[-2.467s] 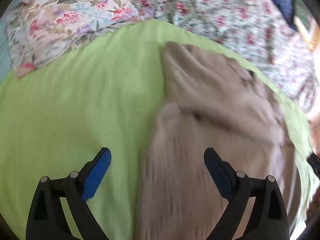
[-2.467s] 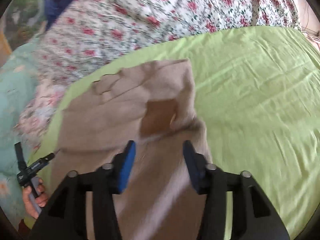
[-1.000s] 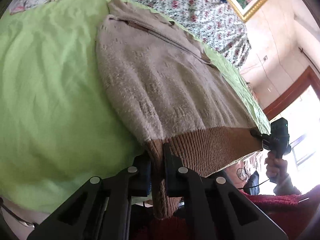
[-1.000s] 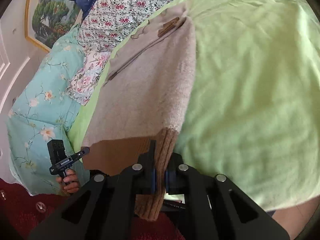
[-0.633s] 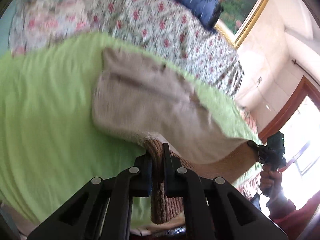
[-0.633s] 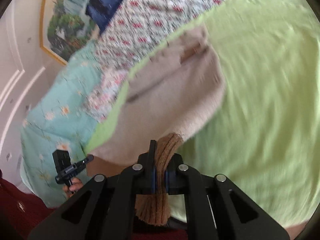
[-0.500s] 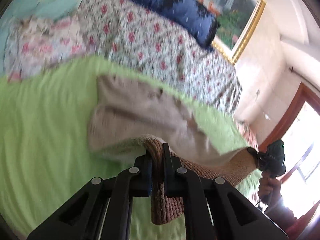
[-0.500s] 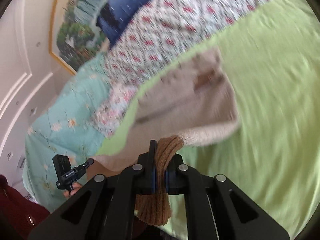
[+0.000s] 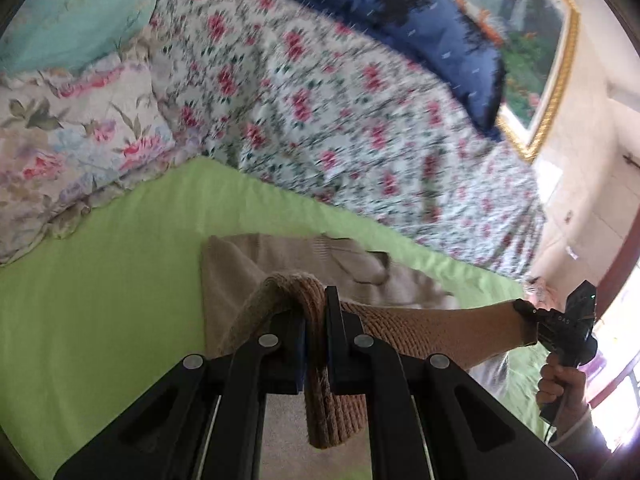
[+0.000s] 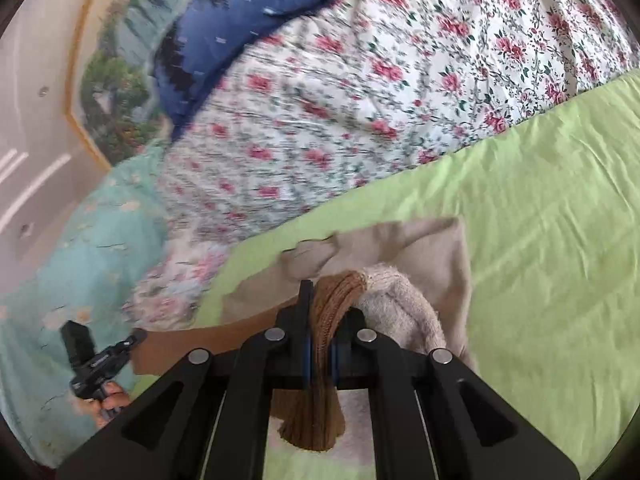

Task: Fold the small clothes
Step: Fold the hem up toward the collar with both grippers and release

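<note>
Left gripper [image 9: 314, 326], mine: jaws clamped on the brown ribbed hem [image 9: 432, 330] of the beige knit sweater [image 9: 280, 256]. Right gripper [image 10: 320, 330], mine: jaws clamped on the same hem's other corner, ribbing bunched between the pads. Sweater: hem lifted and stretched taut between both grippers, far end lying on the green sheet [image 9: 100, 280]. Behind: floral quilt [image 9: 340, 120], navy pillow [image 9: 420, 20], framed painting [image 9: 532, 32].
</note>
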